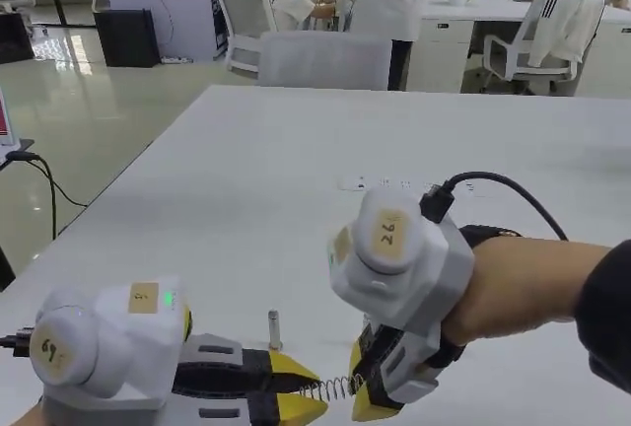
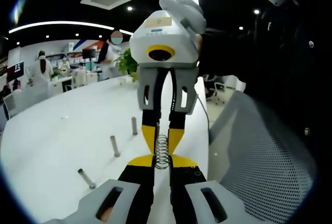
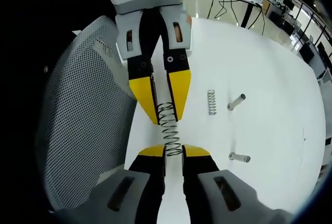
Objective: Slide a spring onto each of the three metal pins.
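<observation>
A small steel spring (image 1: 335,387) hangs in the air between my two grippers, just above the white table's near edge. My left gripper (image 1: 306,394) is shut on one end of it and my right gripper (image 1: 363,391) is shut on the other. In the left gripper view the spring (image 2: 162,151) runs from my own yellow tips (image 2: 162,161) up into the right gripper (image 2: 162,133). Three metal pins (image 2: 134,125) (image 2: 114,145) (image 2: 86,178) stand bare on the table to the left. One pin (image 1: 275,329) rises just behind the spring. A second spring (image 3: 211,101) lies on the table beside a pin (image 3: 236,101).
The white table (image 1: 296,179) stretches far ahead. A grey mesh chair (image 3: 88,105) sits right under the grippers at the table's near edge. Office chairs (image 1: 246,17), desks and people stand well beyond the far edge.
</observation>
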Available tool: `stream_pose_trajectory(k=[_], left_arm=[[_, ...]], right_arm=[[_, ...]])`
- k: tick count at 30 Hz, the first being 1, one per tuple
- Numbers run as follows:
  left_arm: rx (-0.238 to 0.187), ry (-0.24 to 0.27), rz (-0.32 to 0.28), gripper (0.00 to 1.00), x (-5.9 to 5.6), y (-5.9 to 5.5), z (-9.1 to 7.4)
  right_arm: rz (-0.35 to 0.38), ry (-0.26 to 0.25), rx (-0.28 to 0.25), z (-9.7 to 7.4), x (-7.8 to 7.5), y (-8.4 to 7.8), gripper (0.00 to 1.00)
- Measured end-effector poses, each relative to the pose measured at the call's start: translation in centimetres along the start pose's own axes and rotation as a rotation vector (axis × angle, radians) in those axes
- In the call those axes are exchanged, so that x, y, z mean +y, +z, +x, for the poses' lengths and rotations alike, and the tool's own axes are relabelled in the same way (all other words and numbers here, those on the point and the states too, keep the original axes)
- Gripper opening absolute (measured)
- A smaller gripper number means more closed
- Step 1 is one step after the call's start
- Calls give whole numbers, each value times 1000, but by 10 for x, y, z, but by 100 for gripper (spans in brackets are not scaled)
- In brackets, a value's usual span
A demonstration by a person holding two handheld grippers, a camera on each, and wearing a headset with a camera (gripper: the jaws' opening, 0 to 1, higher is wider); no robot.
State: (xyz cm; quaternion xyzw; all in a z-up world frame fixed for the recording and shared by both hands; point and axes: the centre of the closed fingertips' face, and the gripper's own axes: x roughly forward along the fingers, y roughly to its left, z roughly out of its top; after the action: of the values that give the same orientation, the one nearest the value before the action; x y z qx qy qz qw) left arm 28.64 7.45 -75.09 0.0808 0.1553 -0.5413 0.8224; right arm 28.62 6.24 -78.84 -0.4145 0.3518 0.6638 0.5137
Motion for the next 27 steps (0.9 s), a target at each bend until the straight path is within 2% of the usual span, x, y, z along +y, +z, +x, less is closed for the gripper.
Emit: stream_pose_trajectory(k=[5,11,23,27], left_arm=[[3,3,2,2,0,-1,1],[12,4,4,2,0,-3,1],[29,2,13,2,-2,-6,2],[35,6,13,2,-1,-7,1]], right_arm=[[2,-15,-16,-9,-1,5,9],[6,-18,-69,-21,1,19,9],[-13,-12,-113,-25,4,40,9],[-28,-12,-102,-24,5,43,9]])
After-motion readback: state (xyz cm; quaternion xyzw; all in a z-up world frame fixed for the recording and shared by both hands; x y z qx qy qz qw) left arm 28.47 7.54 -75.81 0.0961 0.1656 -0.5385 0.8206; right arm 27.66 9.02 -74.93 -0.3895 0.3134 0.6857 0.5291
